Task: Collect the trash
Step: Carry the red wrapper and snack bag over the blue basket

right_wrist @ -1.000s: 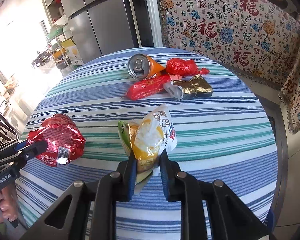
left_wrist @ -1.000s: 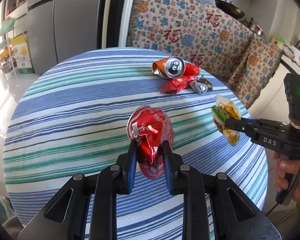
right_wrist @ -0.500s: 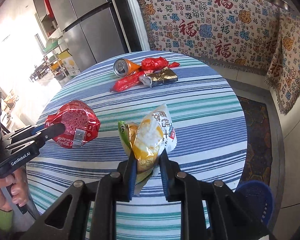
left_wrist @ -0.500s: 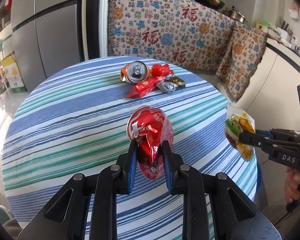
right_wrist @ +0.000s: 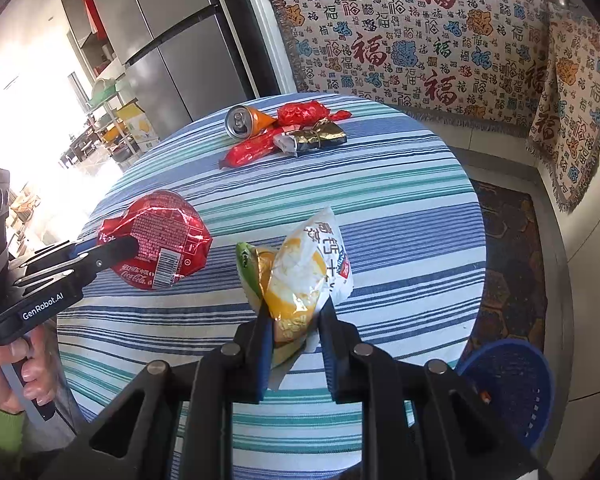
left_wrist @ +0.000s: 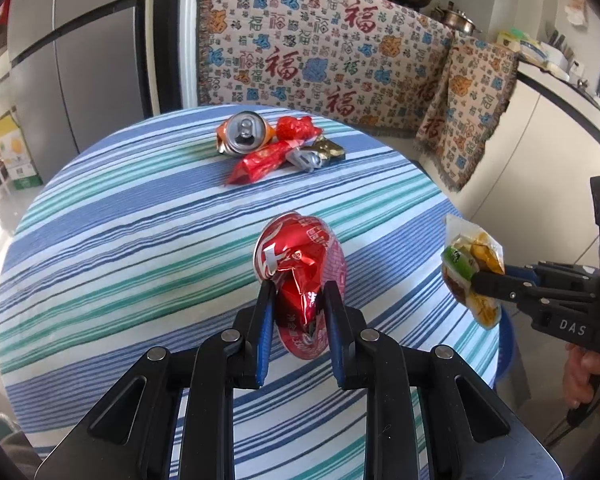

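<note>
My left gripper (left_wrist: pixel 298 298) is shut on a crumpled red foil wrapper (left_wrist: pixel 300 256) and holds it above the striped round table (left_wrist: pixel 120 240). The wrapper also shows in the right wrist view (right_wrist: pixel 160 240). My right gripper (right_wrist: pixel 294 312) is shut on a yellow and white snack bag (right_wrist: pixel 304 272), held above the table's right side; the bag also shows in the left wrist view (left_wrist: pixel 470 268). At the far side lie an orange can (left_wrist: pixel 242 134), a red wrapper (left_wrist: pixel 260 162), a crumpled red bag (left_wrist: pixel 296 128) and a gold and silver wrapper (left_wrist: pixel 320 154).
A blue mesh bin (right_wrist: pixel 508 388) stands on the floor by the table's near right edge. A patterned cloth (left_wrist: pixel 320 60) covers furniture behind the table. A grey fridge (left_wrist: pixel 80 60) stands at the back left. A counter (left_wrist: pixel 560 120) runs along the right.
Both grippers have pulled back and risen from the table with their trash held. The far pile looks farther off, and the blue bin has come into the right wrist view.
</note>
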`<state>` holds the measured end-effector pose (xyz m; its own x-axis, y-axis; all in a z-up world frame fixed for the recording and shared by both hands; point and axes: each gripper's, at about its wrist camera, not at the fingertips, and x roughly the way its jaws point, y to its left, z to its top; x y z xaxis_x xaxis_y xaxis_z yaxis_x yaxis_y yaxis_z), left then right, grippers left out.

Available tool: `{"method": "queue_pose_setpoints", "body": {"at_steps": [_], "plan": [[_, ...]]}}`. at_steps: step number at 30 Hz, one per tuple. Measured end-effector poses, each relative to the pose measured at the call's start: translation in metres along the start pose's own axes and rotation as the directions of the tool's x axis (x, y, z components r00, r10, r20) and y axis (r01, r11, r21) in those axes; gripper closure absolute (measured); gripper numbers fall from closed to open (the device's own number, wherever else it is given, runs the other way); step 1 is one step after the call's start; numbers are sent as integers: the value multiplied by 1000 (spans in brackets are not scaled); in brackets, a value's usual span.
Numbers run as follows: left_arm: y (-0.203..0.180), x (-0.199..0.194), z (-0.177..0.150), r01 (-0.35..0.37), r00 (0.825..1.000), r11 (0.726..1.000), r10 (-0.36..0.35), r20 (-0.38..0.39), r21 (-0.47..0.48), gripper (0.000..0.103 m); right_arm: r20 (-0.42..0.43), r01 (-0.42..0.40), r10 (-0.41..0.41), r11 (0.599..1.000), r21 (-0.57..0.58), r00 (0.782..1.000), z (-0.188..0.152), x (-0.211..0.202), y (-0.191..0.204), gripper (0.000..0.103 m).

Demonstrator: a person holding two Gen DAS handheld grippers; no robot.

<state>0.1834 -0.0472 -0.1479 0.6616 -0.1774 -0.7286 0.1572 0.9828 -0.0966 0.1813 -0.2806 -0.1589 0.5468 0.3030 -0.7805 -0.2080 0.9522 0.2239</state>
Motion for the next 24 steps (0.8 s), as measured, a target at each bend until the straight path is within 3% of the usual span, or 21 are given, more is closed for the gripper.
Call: {"method": "queue_pose_setpoints", "body": {"at_steps": [4,9,15,24], "plan": [[-24,0,3,40,999,999,-40,-7,27,80,19,34,-34,999,33,999,-5,-20,-26,82],[-83,4,6,141,990,986,-139,-28,87,80,30,107,-111,987,123,993,-20,-53,-80,82],[-183,17,7,288,957,939,-275,-92,187,80,-27,226,-227,943,242,974,-49,-84,-156,82],[-300,61,-7,406,910,870,-358,-207,279,80,-127,320,-294,859,399,947,-94,-83,-248,82]]}}
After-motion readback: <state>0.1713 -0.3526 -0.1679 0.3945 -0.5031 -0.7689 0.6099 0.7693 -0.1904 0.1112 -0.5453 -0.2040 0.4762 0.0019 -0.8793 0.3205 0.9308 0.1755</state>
